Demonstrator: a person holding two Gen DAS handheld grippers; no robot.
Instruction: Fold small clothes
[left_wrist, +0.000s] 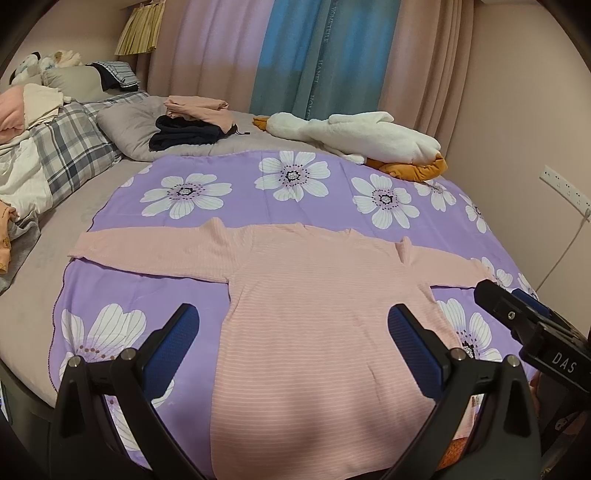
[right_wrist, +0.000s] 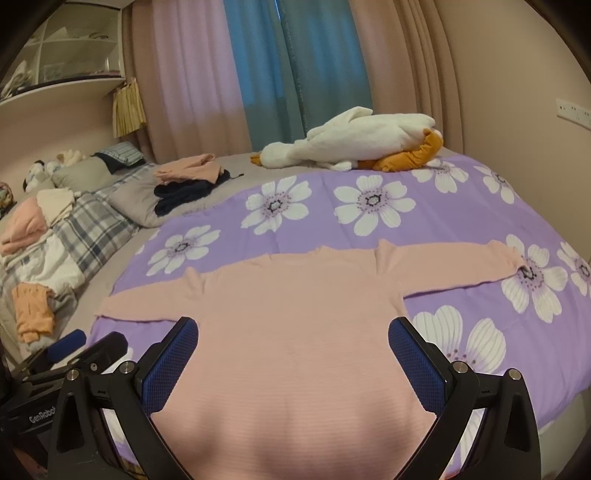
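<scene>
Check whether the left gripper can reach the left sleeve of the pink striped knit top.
Probably yes: the left gripper is open and empty, and the left sleeve lies flat, uncovered, on the purple floral sheet.

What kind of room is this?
Most likely a bedroom. There's a bed with a purple flowered sheet, a grey pillow and a plaid quilt, a plush goose, and long curtains behind.

A pink striped top (left_wrist: 317, 295) lies flat, sleeves outstretched, on a purple flowered sheet (left_wrist: 258, 199) covering the bed. The left gripper (left_wrist: 293, 343) hovers wide open above it; the right gripper (left_wrist: 517, 314) enters beside it.
</scene>
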